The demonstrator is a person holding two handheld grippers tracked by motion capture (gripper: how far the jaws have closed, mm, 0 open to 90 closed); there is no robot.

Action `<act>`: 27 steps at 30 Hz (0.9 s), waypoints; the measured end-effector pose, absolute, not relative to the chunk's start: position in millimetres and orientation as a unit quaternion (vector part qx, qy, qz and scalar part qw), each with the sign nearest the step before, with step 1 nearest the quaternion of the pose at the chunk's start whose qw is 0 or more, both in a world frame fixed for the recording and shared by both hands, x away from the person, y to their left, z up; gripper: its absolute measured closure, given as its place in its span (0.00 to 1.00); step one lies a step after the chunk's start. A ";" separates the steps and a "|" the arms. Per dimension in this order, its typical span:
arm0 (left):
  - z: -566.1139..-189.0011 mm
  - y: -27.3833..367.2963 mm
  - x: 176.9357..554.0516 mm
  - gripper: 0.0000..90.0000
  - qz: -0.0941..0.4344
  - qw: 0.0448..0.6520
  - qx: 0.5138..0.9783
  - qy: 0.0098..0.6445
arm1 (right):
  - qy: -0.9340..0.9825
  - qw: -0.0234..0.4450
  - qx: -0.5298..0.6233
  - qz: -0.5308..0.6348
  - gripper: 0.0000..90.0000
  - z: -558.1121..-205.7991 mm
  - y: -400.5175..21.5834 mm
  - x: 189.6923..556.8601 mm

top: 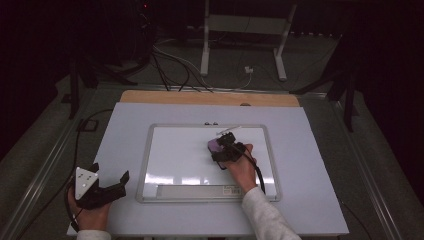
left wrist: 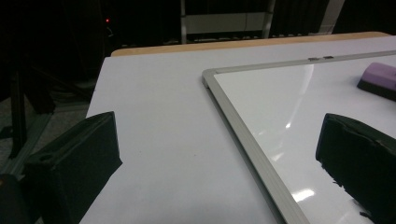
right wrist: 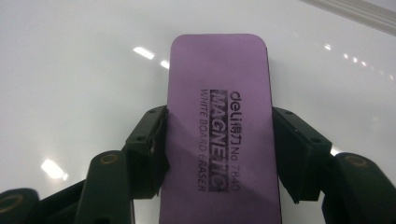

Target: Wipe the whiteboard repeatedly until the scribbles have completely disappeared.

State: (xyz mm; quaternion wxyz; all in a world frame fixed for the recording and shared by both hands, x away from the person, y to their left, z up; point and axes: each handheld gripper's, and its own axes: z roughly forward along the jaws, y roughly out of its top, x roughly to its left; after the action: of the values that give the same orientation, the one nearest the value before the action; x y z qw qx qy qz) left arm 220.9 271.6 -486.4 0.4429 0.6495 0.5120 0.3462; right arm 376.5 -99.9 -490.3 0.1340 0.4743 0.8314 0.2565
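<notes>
Claw, right: right claw point(right wrist: 219, 154) was clamped on the purple eraser point(right wrist: 219, 126), one pad on each long side, gripping its near half.
Eraser axis: its long axis ran straight out along the line of the jaws, the far end sticking out ahead of the pads; printed top face turned up to the camera.
Eraser place: it lay flat on the whiteboard point(top: 175, 150), in the upper right part of the panel near the top frame, seen from the high view with the eraser point(top: 216, 145) just ahead of the right claw point(top: 226, 150).
Coming move: probably a wiping stroke; open board lay mostly to the left of and nearer than the eraser, so the sweep would run that way.
Claw, left: left claw point(top: 111, 181) stood apart and empty, resting on the white surface point(top: 120, 130) left of the board frame, well apart from the eraser.
Nearer hand: the right.
</notes>
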 end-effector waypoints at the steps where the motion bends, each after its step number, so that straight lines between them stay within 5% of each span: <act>1: -486.4 271.5 220.9 0.01 0.346 0.443 0.650 0.512 | 0.838 0.128 0.461 0.262 0.46 -490.7 -92.1 372.6; 8: -486.2 274.2 219.7 0.01 0.347 0.445 0.645 0.515 | 0.881 0.096 0.375 0.272 0.46 -489.9 -50.2 353.6; 16: -486.5 274.3 220.1 0.01 0.347 0.446 0.646 0.514 | 0.831 0.135 0.474 0.258 0.46 -490.8 -99.5 382.1; 27: -486.7 273.6 220.5 0.01 0.346 0.443 0.648 0.514 | 0.819 0.129 0.492 0.266 0.45 -492.5 -133.1 392.4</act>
State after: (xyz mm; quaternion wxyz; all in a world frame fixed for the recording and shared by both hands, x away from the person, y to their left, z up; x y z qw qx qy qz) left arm 220.5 273.6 -486.7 0.4428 0.6480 0.5142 0.3459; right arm 392.4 -133.1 -492.5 0.1291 0.4924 0.8186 0.2662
